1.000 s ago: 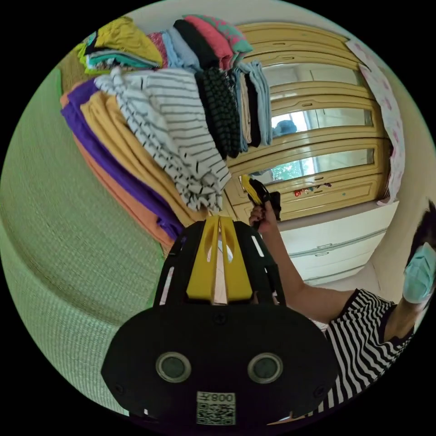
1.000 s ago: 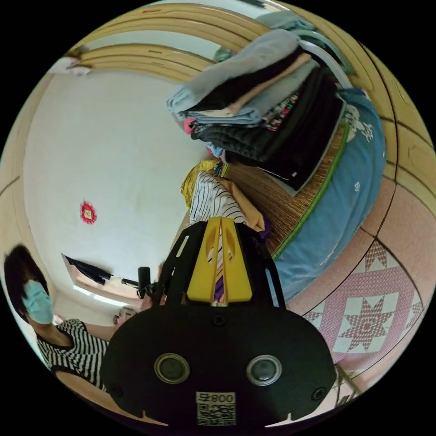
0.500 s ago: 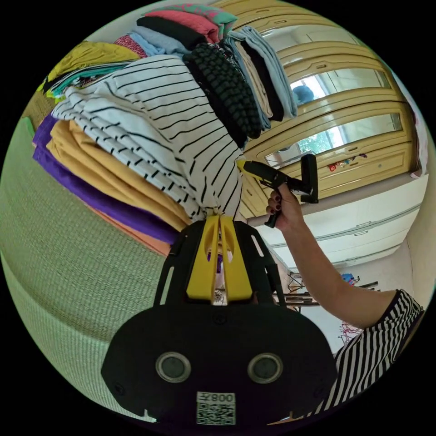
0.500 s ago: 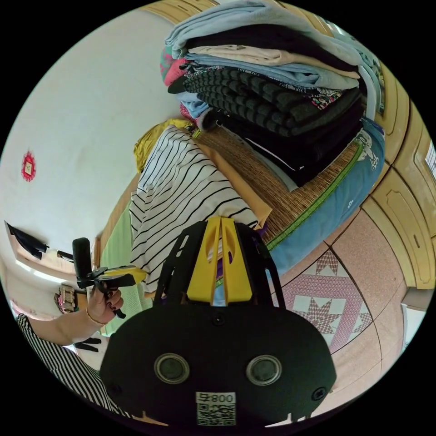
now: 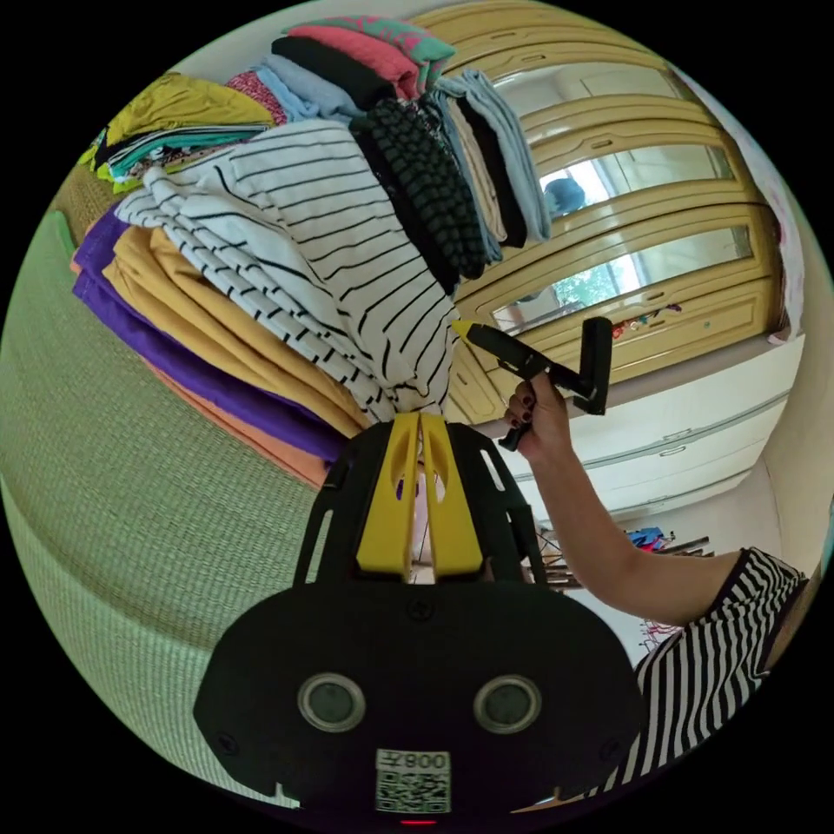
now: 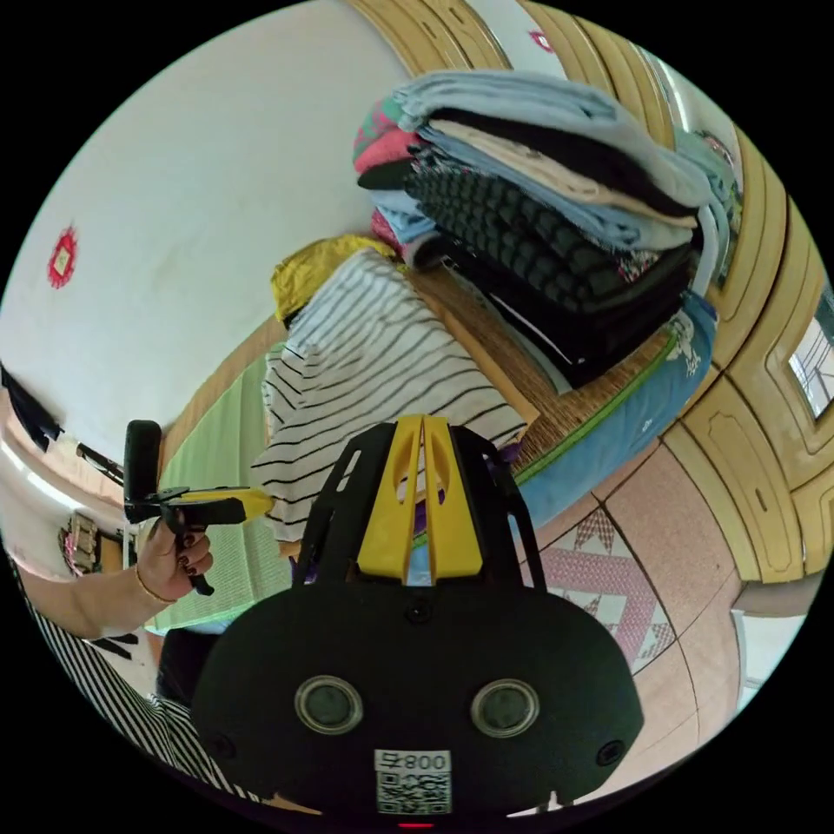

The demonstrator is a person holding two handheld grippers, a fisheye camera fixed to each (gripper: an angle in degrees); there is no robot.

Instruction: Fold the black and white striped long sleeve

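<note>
The black and white striped long sleeve lies on top of a stack of orange and purple clothes. In the left gripper view, my left gripper is shut, with the shirt's near edge bunched at its tips. My right gripper, held in a hand, meets the same edge a little farther along. In the right gripper view, my right gripper is shut at the hem of the striped shirt. The left gripper holds the hem at the left.
A tall pile of folded clothes stands right behind the shirt, with yellow garments beside it. A green woven mat covers the bed. A wooden wardrobe and a tiled floor lie beyond. The person's striped sleeve shows.
Both grippers have come up to the striped shirt's near edge. The shirt, crumpled a second ago, now lies spread flatter over the stack.
</note>
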